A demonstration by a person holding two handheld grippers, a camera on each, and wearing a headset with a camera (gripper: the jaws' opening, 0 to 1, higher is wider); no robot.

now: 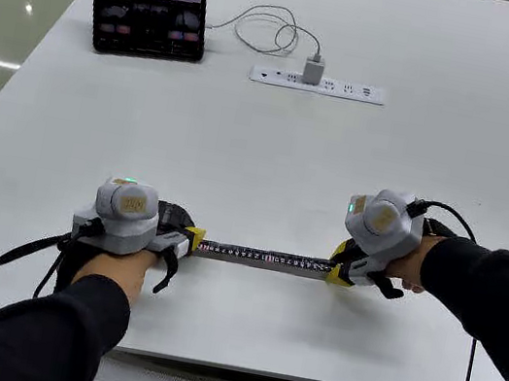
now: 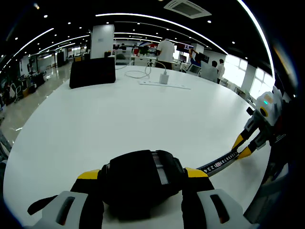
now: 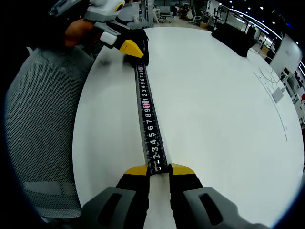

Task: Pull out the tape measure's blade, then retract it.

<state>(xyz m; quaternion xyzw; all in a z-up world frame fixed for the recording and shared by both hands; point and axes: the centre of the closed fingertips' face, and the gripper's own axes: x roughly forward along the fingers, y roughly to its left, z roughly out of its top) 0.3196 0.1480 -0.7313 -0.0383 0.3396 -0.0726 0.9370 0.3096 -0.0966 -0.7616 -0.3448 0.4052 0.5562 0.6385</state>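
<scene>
A black tape measure case (image 2: 143, 179) sits between the yellow-tipped jaws of my left gripper (image 2: 142, 174), which is shut on it near the table's front edge (image 1: 175, 236). Its black blade with white numbers (image 1: 262, 257) (image 3: 149, 124) lies flat on the white table, stretched to the right. My right gripper (image 3: 158, 169) (image 1: 339, 268) is shut on the blade's end. In the right gripper view the case (image 3: 138, 45) lies far up the blade. In the left gripper view the blade (image 2: 220, 163) runs right to the other gripper.
A dark tablet (image 1: 149, 17) stands at the back left. A white power strip (image 1: 318, 84) with a plugged charger (image 1: 314, 68) and coiled cable lies behind the middle. The table edge (image 1: 302, 369) is close below both grippers. A grey mesh chair (image 3: 43, 133) is at the front.
</scene>
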